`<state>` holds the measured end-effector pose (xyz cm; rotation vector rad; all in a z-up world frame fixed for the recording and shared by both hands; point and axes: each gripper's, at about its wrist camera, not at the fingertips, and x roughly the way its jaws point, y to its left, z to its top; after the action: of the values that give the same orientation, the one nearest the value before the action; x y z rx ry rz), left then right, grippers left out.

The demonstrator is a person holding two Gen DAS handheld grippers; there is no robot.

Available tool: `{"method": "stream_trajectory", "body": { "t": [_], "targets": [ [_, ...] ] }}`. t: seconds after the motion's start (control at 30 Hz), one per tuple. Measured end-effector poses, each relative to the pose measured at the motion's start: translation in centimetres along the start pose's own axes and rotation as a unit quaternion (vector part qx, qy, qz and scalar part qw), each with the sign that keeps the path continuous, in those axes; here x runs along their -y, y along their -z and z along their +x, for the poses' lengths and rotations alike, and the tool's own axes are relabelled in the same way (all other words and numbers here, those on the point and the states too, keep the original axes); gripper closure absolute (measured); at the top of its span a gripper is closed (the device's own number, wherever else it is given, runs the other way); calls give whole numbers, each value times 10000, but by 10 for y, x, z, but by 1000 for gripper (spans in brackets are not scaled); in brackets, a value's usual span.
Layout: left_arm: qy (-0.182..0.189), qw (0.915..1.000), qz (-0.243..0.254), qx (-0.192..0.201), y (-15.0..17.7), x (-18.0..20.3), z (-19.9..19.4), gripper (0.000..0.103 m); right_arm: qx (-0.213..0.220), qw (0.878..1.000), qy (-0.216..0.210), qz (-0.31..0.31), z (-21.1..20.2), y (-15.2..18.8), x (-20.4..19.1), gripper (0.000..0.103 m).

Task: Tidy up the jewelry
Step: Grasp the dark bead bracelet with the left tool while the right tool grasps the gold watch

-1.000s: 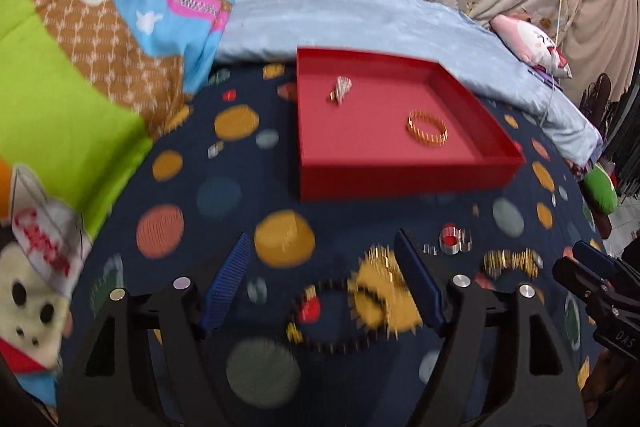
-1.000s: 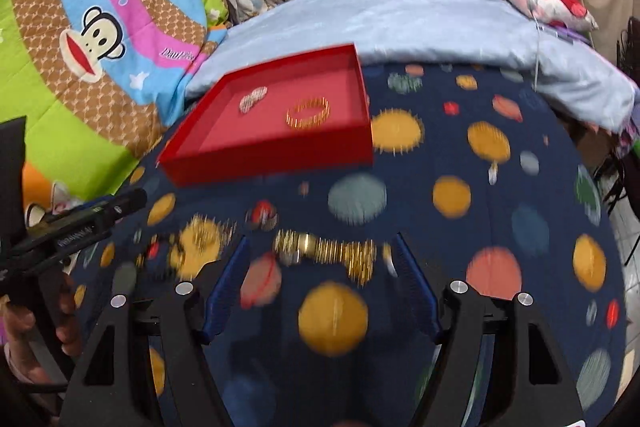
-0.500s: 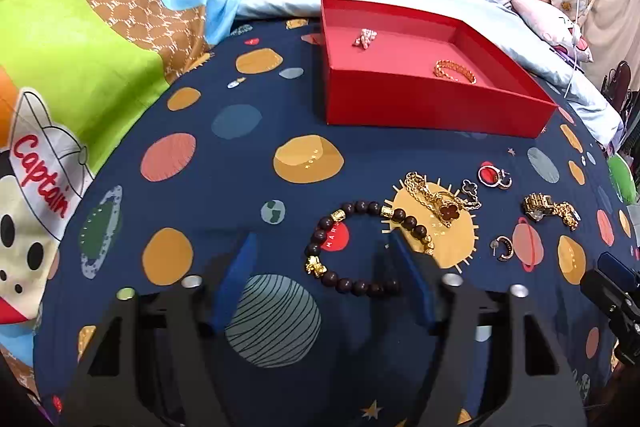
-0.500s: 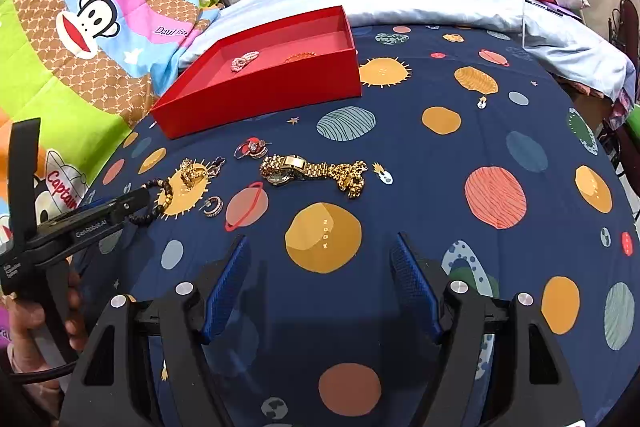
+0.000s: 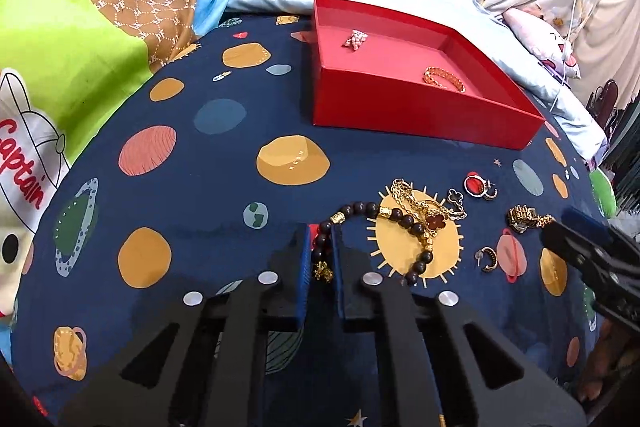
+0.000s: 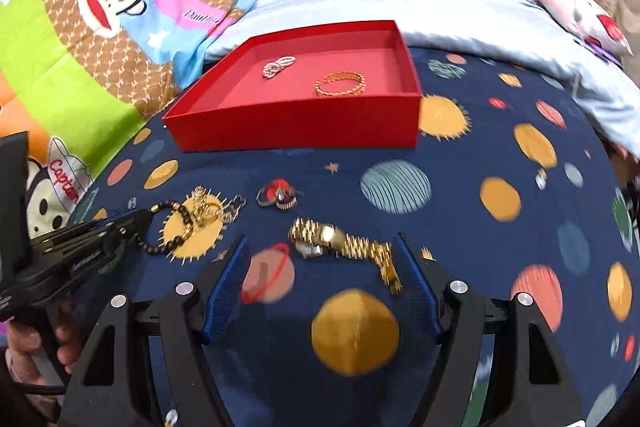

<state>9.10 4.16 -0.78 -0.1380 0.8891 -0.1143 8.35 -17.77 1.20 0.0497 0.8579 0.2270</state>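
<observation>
On a dark blue bedspread printed with planets, jewelry lay loose in front of a red tray. At the left, the left gripper pointed down at a dark beaded bracelet; its jaws were closing, with the bracelet's left strand pinched between the blue pads while the rest of the loop curved away to the right. Just beside the bracelet, a gold chain with a red clover charm overlapped it on a yellow sun print. Further right lay a red ring, a small hoop earring, and a gold watch. The right gripper hovered with its fingers spread wide on either side of the watch; motion blur made it hard to tell whether they touched it. Behind, inside the tray, a pale beaded piece sat at the left and a gold bangle at the right, well apart.
</observation>
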Motion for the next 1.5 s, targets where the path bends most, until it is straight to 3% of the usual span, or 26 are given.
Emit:
{"method": "stream_trajectory", "body": {
  "t": [0.07, 0.13, 0.2, 0.4, 1.0, 1.27, 1.5],
  "targets": [
    [-8, 10000, 0, 1, 0, 0, 0, 94, -67, 9999, -29, -82, 8, -5, -1, 33],
    [-16, 10000, 0, 2, 0, 0, 0, 94, -177, 9998, -48, -97, 16, -7, 1, 39],
    [-24, 10000, -7, 4, 0, 0, 0, 94, -290, 9995, -107, -18, 20, -6, 3, 57],
    [-22, 10000, -40, 18, 0, 0, 1, 94, -448, 9986, -254, 86, 17, 4, 5, 90],
    [214, 9998, 42, -29, 8, 6, -11, 96, -213, 9975, -412, 533, -34, 25, 5, 92],
    [485, 9988, -41, 72, 7, 9, -39, 96, -100, 9974, -384, 600, -47, 29, 2, 92],
    [654, 9974, 46, 307, -5, 15, -74, 96, 269, 9973, -374, 578, -76, 18, 3, 92]
  ]
}}
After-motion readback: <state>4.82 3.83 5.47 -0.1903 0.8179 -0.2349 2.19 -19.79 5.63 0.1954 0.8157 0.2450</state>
